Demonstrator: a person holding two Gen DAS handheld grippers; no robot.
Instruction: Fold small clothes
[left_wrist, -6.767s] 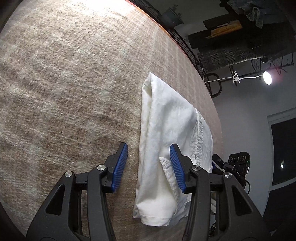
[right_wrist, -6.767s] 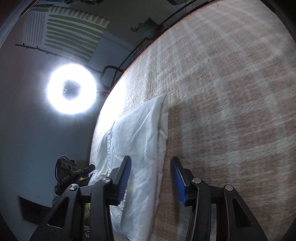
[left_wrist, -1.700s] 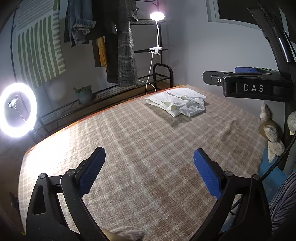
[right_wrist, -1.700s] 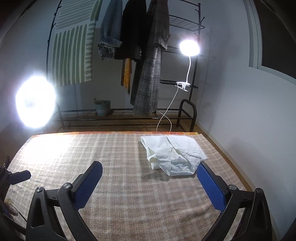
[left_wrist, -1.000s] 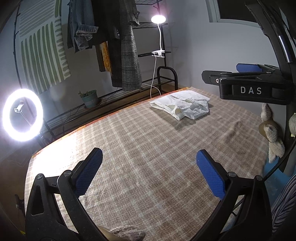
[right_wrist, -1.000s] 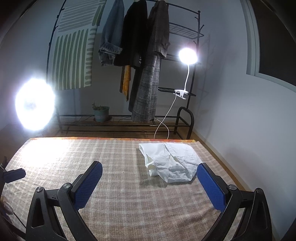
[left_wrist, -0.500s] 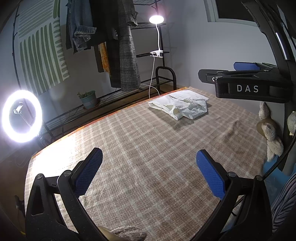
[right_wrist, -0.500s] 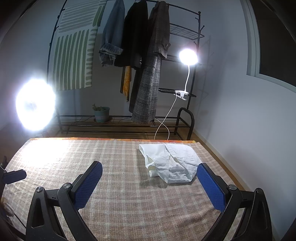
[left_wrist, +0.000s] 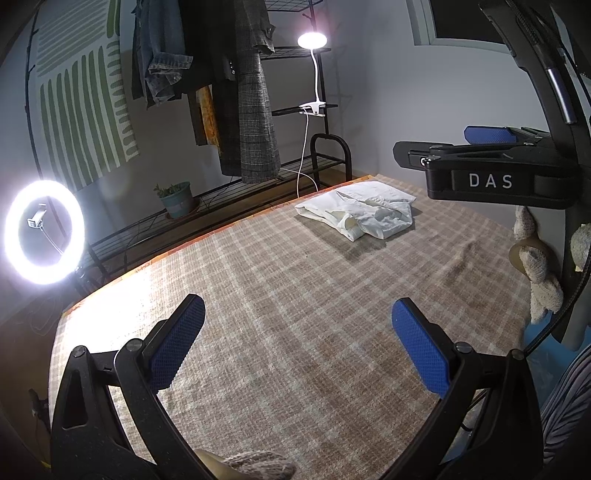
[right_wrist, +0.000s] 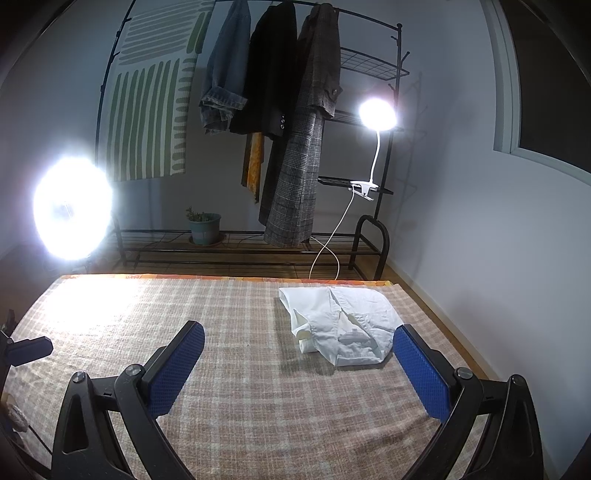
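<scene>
A folded white shirt (left_wrist: 360, 212) lies near the far right corner of the plaid-covered bed (left_wrist: 280, 295); the right wrist view shows the same shirt (right_wrist: 343, 328) ahead and to the right. My left gripper (left_wrist: 295, 336) is wide open above the near part of the bed, holding nothing, well short of the shirt. My right gripper (right_wrist: 299, 363) is also wide open and empty, its right pad just in front of the shirt's near edge in the view. The right gripper's body (left_wrist: 487, 177) shows from the side at the upper right of the left wrist view.
A clothes rack (right_wrist: 280, 122) with hanging coats stands beyond the bed, with a clip lamp (right_wrist: 376, 114) and a potted plant (right_wrist: 203, 227). A ring light (left_wrist: 42, 230) glows at the far left. Stuffed toys (left_wrist: 535, 258) sit off the bed's right side.
Since 6.8 s ago both grippers have let go of the shirt, pulled far back and opened wide. Over the last second they have barely shifted.
</scene>
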